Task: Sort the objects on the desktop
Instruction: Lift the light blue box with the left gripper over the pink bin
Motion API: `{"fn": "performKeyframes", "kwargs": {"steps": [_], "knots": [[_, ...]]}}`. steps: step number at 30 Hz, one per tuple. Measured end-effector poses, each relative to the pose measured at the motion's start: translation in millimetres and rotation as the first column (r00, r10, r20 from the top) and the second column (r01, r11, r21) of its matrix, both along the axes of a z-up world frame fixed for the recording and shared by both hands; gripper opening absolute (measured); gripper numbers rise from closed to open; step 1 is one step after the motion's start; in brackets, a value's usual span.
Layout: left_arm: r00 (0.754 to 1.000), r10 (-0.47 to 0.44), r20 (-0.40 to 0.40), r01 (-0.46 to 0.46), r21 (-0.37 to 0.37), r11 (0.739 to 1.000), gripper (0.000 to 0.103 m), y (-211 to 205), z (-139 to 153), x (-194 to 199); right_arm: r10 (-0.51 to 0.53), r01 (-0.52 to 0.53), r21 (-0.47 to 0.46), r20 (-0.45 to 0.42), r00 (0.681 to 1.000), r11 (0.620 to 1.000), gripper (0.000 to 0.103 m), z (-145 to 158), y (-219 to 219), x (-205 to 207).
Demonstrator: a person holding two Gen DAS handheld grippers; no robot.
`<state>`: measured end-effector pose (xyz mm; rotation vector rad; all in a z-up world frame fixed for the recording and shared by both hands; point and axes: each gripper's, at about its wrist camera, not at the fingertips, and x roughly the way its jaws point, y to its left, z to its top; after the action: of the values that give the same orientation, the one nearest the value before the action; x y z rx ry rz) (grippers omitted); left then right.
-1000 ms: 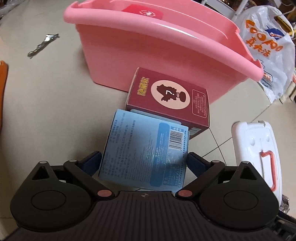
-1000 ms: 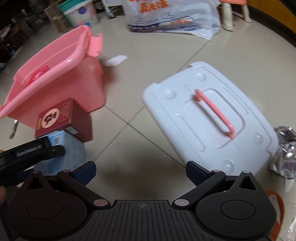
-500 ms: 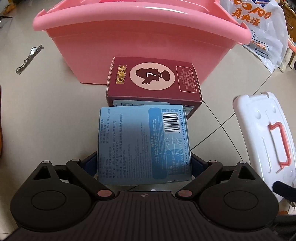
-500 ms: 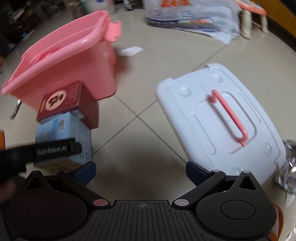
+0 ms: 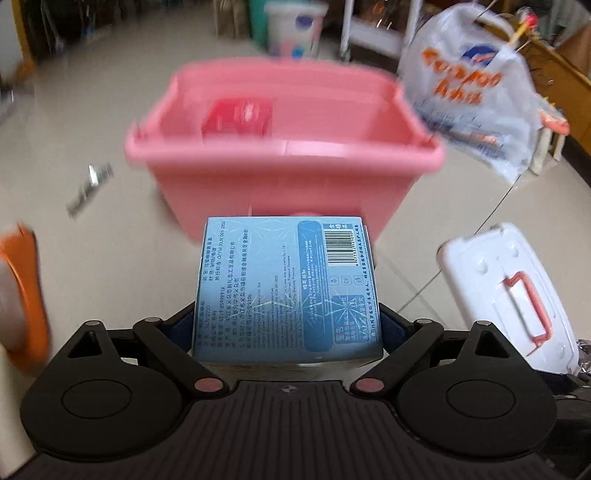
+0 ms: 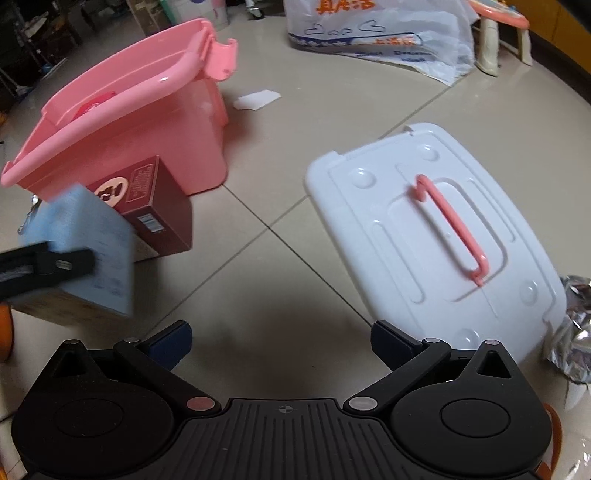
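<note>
Left gripper [image 5: 288, 325], clamped on the blue box [image 5: 286, 288], has lifted it off the floor toward the pink bin [image 5: 284, 184], probably next; right gripper [image 6: 280, 343] hangs apart, empty.

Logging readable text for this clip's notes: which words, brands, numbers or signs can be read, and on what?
"XLN 001-2020", among small Chinese print, and a barcode: blue box, held in the left hand-held gripper.
Orange lettering: white plastic bag, too blurred to read.
Red Chinese characters: same bag in the right view, cut off.
Silhouette with a question mark: maroon box; its print too small.
</note>
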<state>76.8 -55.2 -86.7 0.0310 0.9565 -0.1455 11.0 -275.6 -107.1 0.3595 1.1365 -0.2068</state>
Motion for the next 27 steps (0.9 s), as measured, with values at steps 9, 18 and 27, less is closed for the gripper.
{"fn": "performKeyframes", "kwargs": {"steps": [9, 18, 27], "knots": [[0.987, 0.004, 0.160, -0.002, -0.015, 1.000, 0.095, -19.2, 80.8, 14.9, 0.028, -0.027, -0.018, 0.034, 0.999, 0.999, 0.103, 21.6, 7.4, -9.1], [0.986, 0.031, 0.164, -0.016, -0.093, 0.995, 0.095, -39.5, 100.9, 81.8, 0.033, -0.033, 0.001, 0.042, 0.999, 0.999, 0.103, 21.8, 9.2, -3.7], [0.996, -0.034, 0.079, 0.039, -0.056, 0.998, 0.095, -81.1, 60.6, 171.9, 0.000, -0.001, 0.035, 0.033, 0.999, 0.999, 0.103, 11.7, 4.0, 7.9]]}}
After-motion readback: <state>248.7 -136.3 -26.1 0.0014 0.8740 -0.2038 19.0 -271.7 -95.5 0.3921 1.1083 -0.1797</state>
